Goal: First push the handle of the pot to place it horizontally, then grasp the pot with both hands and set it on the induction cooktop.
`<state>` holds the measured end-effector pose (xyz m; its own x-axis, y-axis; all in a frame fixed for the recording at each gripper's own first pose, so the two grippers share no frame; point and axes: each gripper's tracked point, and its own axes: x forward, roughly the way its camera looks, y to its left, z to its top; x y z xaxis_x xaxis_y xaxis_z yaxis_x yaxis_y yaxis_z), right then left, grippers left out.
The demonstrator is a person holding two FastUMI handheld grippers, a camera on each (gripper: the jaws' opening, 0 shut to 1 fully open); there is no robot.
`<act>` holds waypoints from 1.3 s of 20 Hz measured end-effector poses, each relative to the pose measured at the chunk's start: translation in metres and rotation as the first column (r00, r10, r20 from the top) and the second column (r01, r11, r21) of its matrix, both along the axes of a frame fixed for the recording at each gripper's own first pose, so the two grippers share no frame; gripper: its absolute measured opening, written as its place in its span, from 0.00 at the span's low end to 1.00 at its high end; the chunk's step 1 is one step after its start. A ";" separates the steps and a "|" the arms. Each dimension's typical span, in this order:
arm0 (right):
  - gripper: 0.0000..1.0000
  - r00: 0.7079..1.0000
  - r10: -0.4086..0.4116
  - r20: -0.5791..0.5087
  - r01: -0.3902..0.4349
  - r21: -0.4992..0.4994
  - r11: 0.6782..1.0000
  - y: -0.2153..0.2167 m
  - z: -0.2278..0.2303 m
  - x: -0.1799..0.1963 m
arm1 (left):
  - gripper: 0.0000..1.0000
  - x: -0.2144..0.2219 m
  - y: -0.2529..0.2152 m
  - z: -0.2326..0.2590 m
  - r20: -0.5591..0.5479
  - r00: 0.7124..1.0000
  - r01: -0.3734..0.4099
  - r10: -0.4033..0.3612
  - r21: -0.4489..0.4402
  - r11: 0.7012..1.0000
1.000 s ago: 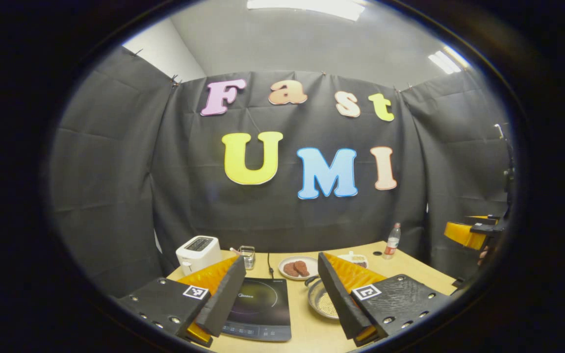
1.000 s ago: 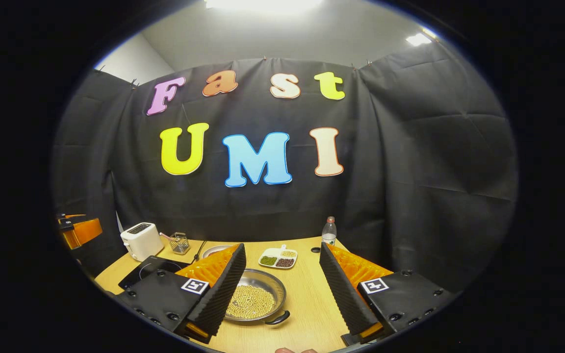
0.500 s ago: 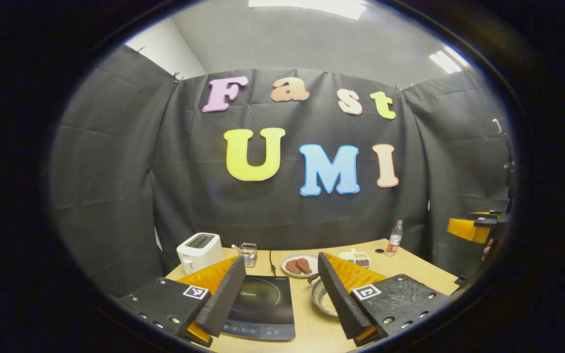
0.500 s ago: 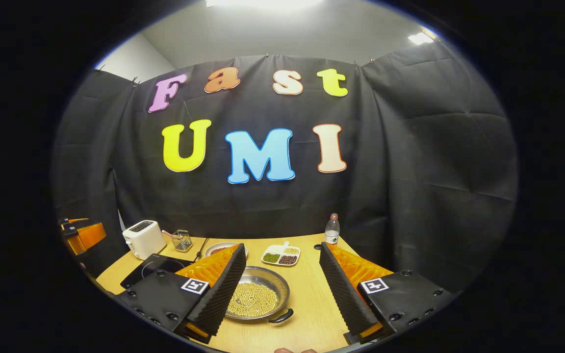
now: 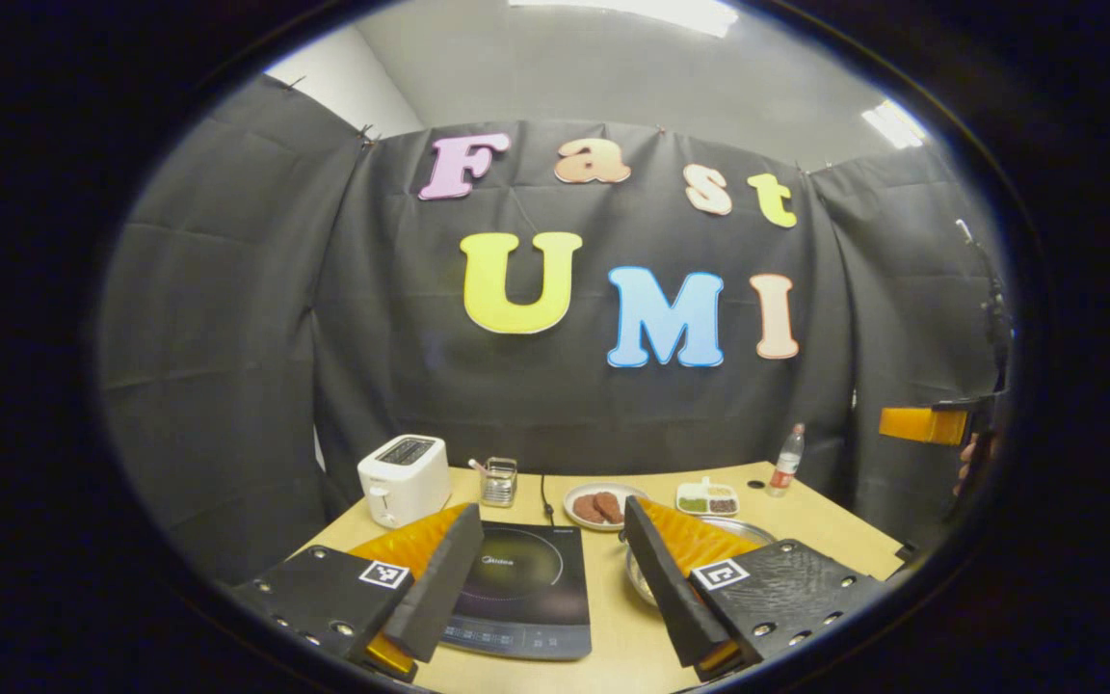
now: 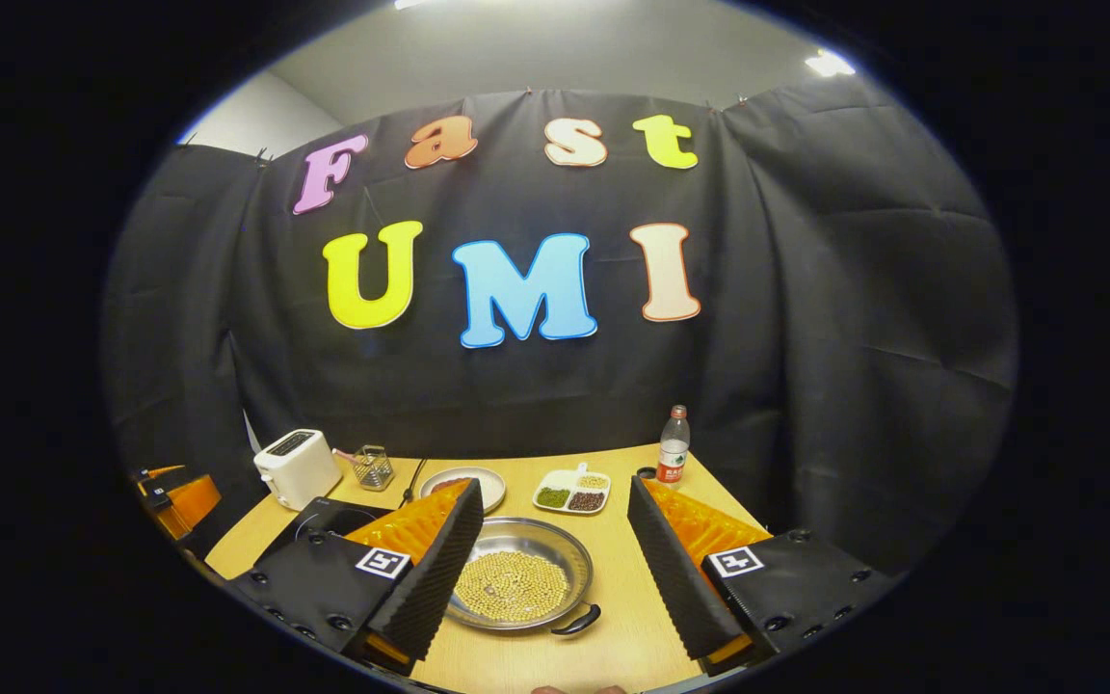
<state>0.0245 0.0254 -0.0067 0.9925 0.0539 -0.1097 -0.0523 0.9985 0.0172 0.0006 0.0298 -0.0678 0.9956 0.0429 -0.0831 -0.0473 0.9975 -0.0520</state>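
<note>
Tongs [image 6: 550, 569] gape above pot [image 6: 521, 586] holding yellow beans [image 6: 512, 586].

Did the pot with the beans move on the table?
No. The pot keeps its place by the divided dish and plate; the camera shifted.

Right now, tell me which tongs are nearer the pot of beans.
Right. The right tongs hang open directly over the pot, which lies between their fingers in the right gripper view. The left tongs hang open over the induction cooktop, the pot off to their right.
</note>
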 end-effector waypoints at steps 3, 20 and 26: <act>0.96 0.998 0.030 -0.051 -0.031 -0.007 1.000 0.010 -0.007 0.008 | 0.90 -0.001 0.005 -0.004 -0.022 1.000 -0.004 0.004 0.014 1.000; 0.02 0.847 0.309 -0.432 -0.348 -0.012 0.938 0.058 -0.099 0.021 | 0.90 0.008 -0.008 -0.022 -0.114 0.991 -0.069 0.066 -0.022 0.997; 0.02 0.702 0.414 -0.579 -0.477 0.050 0.878 0.068 -0.160 0.007 | 0.90 0.011 -0.026 -0.027 -0.156 0.980 -0.127 0.123 -0.015 0.992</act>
